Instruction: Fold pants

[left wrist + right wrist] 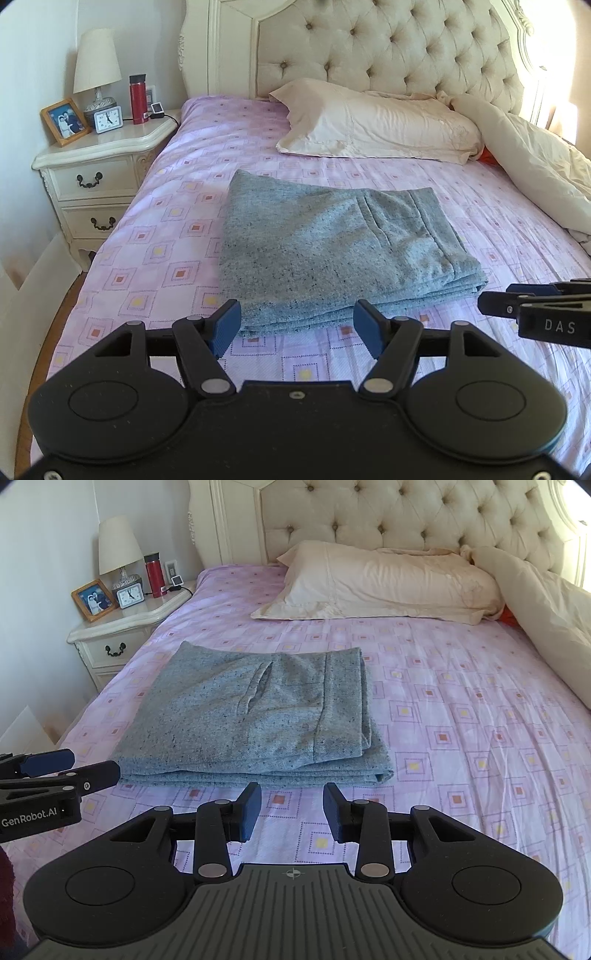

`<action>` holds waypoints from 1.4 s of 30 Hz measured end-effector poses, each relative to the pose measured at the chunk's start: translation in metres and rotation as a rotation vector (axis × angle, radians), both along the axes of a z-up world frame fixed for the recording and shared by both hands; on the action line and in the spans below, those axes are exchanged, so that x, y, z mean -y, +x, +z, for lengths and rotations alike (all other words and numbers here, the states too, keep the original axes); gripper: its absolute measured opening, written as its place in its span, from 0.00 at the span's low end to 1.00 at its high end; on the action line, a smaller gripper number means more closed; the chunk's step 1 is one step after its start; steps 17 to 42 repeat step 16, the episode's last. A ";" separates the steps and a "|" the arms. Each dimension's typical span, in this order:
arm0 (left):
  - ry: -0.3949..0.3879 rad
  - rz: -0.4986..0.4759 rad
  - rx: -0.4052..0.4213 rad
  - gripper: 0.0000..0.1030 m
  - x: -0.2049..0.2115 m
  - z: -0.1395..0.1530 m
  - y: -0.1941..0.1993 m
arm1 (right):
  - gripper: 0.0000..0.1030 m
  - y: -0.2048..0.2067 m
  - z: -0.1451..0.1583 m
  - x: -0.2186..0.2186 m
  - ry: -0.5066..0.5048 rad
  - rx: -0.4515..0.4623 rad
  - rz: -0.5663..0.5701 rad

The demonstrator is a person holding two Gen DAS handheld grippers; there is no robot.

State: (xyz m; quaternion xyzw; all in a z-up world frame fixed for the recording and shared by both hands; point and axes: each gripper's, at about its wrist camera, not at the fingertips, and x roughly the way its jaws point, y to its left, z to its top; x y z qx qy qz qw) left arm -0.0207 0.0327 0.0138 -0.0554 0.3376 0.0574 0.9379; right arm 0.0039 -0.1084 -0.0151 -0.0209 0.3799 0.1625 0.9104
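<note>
Grey speckled pants (328,251) lie folded into a flat rectangle on the pink patterned bedsheet (177,206); a pocket slit shows on top (258,686). My left gripper (297,317) hovers just short of the pants' near edge, its jaws open wide with nothing between them. My right gripper (292,805) hangs in front of the pants' near right corner, open with only sheet between its blue pads. The right gripper also shows at the right border of the left wrist view (495,304), and the left gripper at the left border of the right wrist view (88,766).
A cream pillow (376,122) and a bunched duvet (535,166) lie near the tufted headboard (388,48). To the left stands a nightstand (107,147) with a lamp (96,62), a clock, a photo frame and a red bottle (137,99).
</note>
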 end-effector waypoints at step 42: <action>0.014 0.001 0.019 0.68 0.002 0.001 -0.002 | 0.35 -0.001 -0.001 -0.002 -0.005 -0.004 -0.003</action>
